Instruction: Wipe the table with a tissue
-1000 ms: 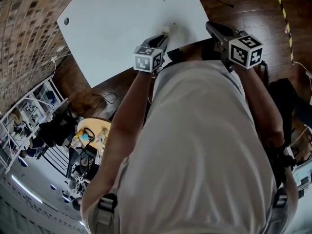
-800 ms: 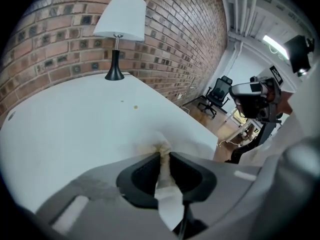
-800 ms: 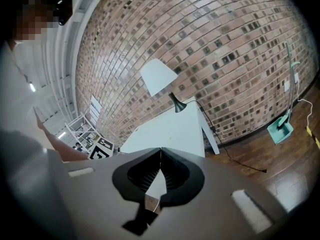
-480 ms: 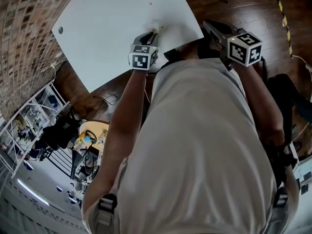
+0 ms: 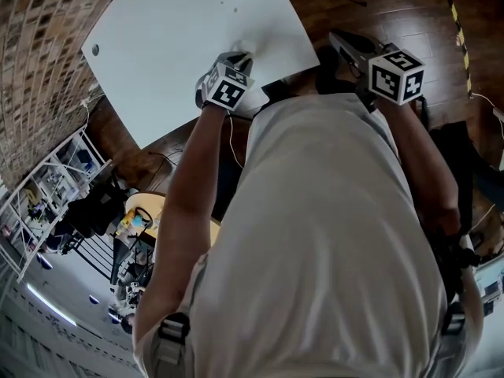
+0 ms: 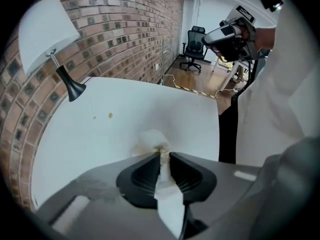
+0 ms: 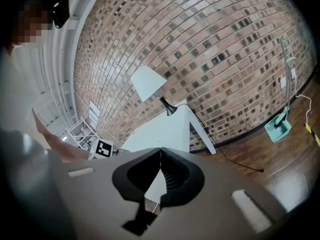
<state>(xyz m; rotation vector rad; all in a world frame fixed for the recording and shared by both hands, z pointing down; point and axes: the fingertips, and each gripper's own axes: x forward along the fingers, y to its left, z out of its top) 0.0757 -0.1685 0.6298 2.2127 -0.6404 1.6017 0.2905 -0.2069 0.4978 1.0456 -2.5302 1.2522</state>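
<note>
The white table [image 5: 173, 38] fills the top of the head view. My left gripper [image 5: 239, 57] points steeply down onto it near its front edge, shut on a crumpled white tissue [image 6: 152, 140]. The tissue is pressed on the tabletop [image 6: 125, 124] over a brownish smear [image 6: 141, 145]. Two small brown spots [image 6: 110, 115] lie farther out. My right gripper [image 5: 340, 41] hovers off the table's right corner over the wooden floor. In the right gripper view its jaws [image 7: 161, 153] meet with nothing between them.
A lamp with a white shade [image 6: 47, 39] stands at the table's far end by the brick wall. An office chair [image 6: 192, 36] is beyond the table. A wire shelf rack [image 5: 47, 187] and floor cables lie to the left. A teal dustpan [image 7: 277, 126] leans on the wall.
My left gripper has slid left along the table with the tissue and rolled, its marker cube now tilted. The right gripper keeps its spot beside the table's corner.
</note>
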